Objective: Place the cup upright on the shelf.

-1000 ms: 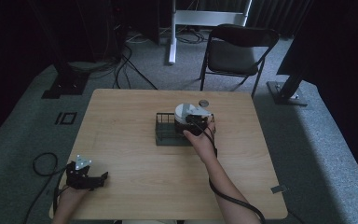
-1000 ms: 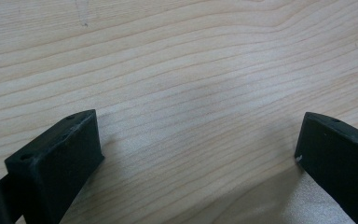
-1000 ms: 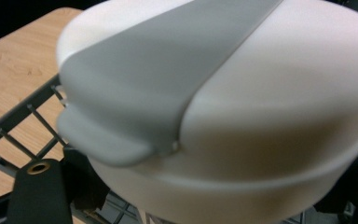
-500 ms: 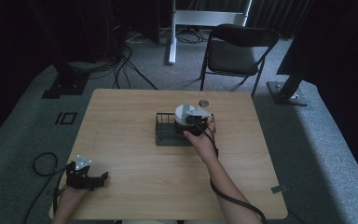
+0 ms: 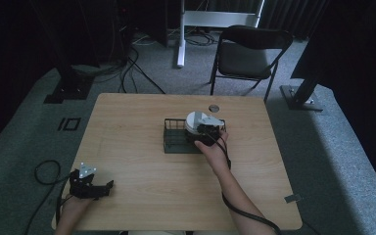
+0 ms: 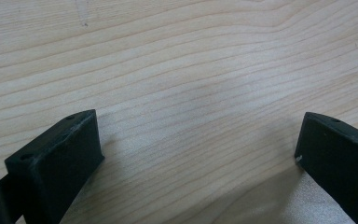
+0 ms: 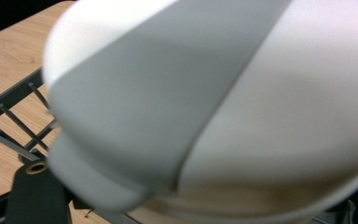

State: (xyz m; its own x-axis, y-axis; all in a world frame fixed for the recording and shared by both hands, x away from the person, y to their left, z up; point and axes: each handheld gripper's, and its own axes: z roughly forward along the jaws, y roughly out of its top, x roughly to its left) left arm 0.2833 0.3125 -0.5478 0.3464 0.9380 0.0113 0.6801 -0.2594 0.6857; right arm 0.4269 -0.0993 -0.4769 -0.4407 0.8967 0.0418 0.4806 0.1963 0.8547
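Table is showing light wood w/ clear grain lines, smooth, matt finish. Rack is looking like thin dark wire, prob. metal w/ a matt coating. Plate is reading as smooth white ceramic or plastic, can't tell which, w/ a soft sheen. Left gripper jaws are looking like matt black plastic, edges slightly scuffed. Right gripper is showing the same dull black. Chair seat is looking dark, matt. Floor is reading as rough grey carpet.

Wooden table, small round disc near far edge, black folding chair behind, floor cables.
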